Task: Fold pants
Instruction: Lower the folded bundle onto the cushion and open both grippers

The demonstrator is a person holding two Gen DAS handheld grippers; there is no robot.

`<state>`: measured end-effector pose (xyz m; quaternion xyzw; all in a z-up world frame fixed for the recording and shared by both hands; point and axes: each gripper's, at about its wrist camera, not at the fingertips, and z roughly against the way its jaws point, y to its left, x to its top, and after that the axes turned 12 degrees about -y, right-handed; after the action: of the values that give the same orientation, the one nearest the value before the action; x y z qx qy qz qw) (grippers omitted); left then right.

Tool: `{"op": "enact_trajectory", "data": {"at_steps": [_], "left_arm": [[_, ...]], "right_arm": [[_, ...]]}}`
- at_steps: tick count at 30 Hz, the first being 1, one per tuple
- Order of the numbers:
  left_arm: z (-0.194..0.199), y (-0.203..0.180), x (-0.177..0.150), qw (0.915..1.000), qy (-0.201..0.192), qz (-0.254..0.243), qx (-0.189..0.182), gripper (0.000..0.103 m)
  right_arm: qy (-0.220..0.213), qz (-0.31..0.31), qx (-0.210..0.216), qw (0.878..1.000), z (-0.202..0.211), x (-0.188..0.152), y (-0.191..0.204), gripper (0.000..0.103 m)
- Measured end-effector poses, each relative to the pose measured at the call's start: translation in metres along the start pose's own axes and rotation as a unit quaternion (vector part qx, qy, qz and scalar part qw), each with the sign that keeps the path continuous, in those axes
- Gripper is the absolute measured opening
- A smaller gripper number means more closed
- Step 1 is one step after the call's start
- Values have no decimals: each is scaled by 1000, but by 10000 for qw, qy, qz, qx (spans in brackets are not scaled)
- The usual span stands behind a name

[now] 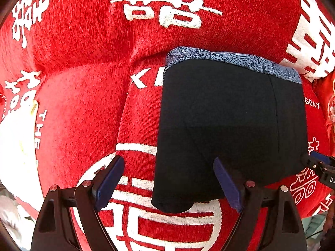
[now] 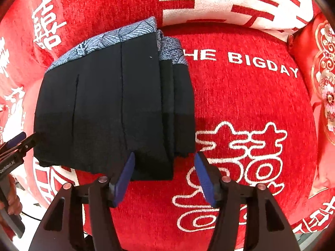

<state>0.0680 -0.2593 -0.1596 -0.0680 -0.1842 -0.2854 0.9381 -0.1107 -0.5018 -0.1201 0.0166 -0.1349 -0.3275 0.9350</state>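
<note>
A red chenille cover with white lettering [image 2: 240,96] carries the black folded pants [image 2: 108,108], a compact rectangle, blue patterned waistband [image 2: 117,35] at its far edge. Both hand-held grippers, left [image 1: 169,186] and right [image 2: 165,179], gape empty over its near edge.

pants' [image 2: 108,108] underlayers hidden by fold

Both wrist cameras look steeply down, close above the red blanket [image 1: 83,104]. Both share the folded black pants [image 1: 230,125], seen from opposite sides.
</note>
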Motion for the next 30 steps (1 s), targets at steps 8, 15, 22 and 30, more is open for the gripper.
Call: {"op": "enact_trajectory", "data": {"at_steps": [8,15,22,30], "left_arm": [[-4,2,1,10000,77,33,-18,87],[-7,2,1,9999,131,46,-30,87],[-3,4,7,9998,147,43,-131,87],[-9,16,27,9986,139,315,-403,87]], "right_arm": [[41,-23,-90,9999,4,-7,0,74],[96,-393,54,9992,13,-16,-20,77],[139,-586,169,9980,14,-16,-38,77],[-124,-1342,917,9866,18,2,-65,80]]}}
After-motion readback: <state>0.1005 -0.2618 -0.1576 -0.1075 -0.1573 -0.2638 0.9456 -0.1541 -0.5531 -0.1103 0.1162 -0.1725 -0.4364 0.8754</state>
